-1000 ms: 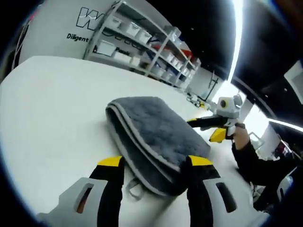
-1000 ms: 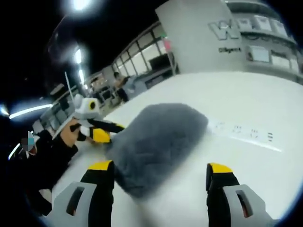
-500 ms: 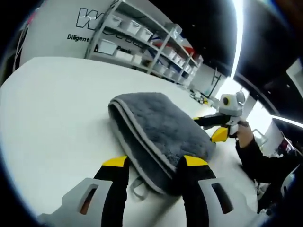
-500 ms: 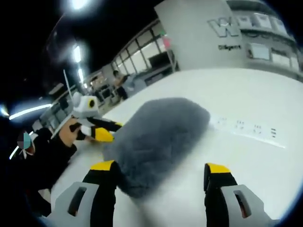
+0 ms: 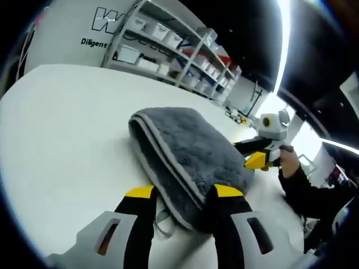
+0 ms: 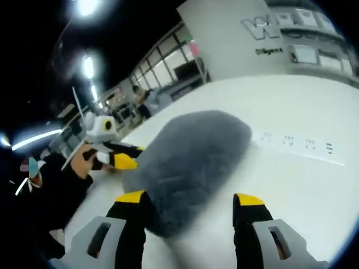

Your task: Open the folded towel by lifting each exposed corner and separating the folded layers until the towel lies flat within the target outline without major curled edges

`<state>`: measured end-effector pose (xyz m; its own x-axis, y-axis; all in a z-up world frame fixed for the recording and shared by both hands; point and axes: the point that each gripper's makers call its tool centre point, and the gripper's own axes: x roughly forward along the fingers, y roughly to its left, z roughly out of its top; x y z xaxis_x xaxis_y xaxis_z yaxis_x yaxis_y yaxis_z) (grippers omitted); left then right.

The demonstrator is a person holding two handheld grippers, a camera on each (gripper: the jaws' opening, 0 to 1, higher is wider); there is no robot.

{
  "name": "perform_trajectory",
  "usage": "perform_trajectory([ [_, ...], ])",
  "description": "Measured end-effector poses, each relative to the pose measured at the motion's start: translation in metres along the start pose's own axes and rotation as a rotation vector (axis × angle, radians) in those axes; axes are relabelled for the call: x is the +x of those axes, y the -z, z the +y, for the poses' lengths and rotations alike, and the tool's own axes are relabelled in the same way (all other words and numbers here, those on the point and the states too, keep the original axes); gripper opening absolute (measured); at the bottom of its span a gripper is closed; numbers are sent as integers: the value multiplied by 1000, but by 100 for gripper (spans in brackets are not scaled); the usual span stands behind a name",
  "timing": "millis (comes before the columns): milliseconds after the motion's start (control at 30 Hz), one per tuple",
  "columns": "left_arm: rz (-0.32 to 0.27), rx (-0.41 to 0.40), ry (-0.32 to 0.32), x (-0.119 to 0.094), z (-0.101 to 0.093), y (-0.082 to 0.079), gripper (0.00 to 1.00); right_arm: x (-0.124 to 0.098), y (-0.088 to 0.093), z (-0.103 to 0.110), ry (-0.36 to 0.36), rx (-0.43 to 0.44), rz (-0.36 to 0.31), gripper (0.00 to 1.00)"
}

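A folded grey towel [image 5: 188,148] with a paler hem lies on the white table [image 5: 61,129]. My left gripper [image 5: 184,193] is open, its yellow-tipped jaws straddling the towel's near corner, the right jaw against the thick folded edge. A small hanging loop [image 5: 162,217] pokes out beneath that corner. The right gripper [image 5: 259,161] shows at the towel's far side, held by a hand. In the right gripper view the towel [image 6: 190,159] fills the middle, and my right gripper [image 6: 189,199] is open with the towel's near end between its jaws. The left gripper [image 6: 120,159] sits at the towel's left edge.
Shelving with white bins [image 5: 168,47] stands beyond the table's far edge. Small printed marks [image 6: 294,141] run across the table right of the towel. A person's dark sleeve [image 5: 305,190] reaches in by the table edge. Windows and another person [image 6: 140,101] are far back.
Both grippers have crept closer to the towel. Each pair of jaws has narrowed a little around its towel corner. The towel itself has not visibly shifted.
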<state>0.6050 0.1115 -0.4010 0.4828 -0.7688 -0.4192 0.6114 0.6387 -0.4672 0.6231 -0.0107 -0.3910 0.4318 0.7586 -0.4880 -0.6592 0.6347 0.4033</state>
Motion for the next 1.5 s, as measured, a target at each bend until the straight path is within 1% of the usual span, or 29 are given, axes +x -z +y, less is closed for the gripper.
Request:
perform_trajectory([
  [67,0,1,0,1,5,-4,37,1,0,1,-9,6,3,53],
  [133,0,5,-2,2,7,-5,35,2,2,3,-12,9,5,52],
  [233,0,11,-8,1,9,-6,31,3,3,4,-21,17,11,47],
  [300,4,27,-23,3,12,-7,29,5,1,3,-25,23,10,46],
  [400,1,32,-19,4,12,-9,26,7,-1,-2,-23,25,12,45],
  [433,-1,36,-17,4,13,-10,25,8,-2,-2,-27,30,11,43],
  [533,-10,37,-9,3,16,-14,22,7,-4,2,-54,47,10,35],
  [633,-10,34,-3,4,17,-16,20,7,-2,5,-54,41,7,34],
  [800,-9,24,0,4,21,-19,18,8,-2,5,-64,60,5,31],
  [833,-8,19,3,4,27,-24,18,8,-2,6,-65,60,5,31],
  [900,-6,10,7,4,30,-27,16,8,-3,6,-66,61,2,29],
  [1067,-4,-11,16,3,23,-24,13,7,-8,5,-70,61,-17,23],
  [1100,-4,-19,21,4,18,-21,13,7,-7,6,-71,62,-18,23],
  [1267,-5,-37,28,4,23,-23,12,7,-4,9,-80,53,-18,23],
  [1367,-8,-34,27,4,12,-16,12,7,-4,10,-82,49,-17,23],
  [1500,-10,-31,24,4,10,-14,11,7,2,16,-86,46,-14,21],
])
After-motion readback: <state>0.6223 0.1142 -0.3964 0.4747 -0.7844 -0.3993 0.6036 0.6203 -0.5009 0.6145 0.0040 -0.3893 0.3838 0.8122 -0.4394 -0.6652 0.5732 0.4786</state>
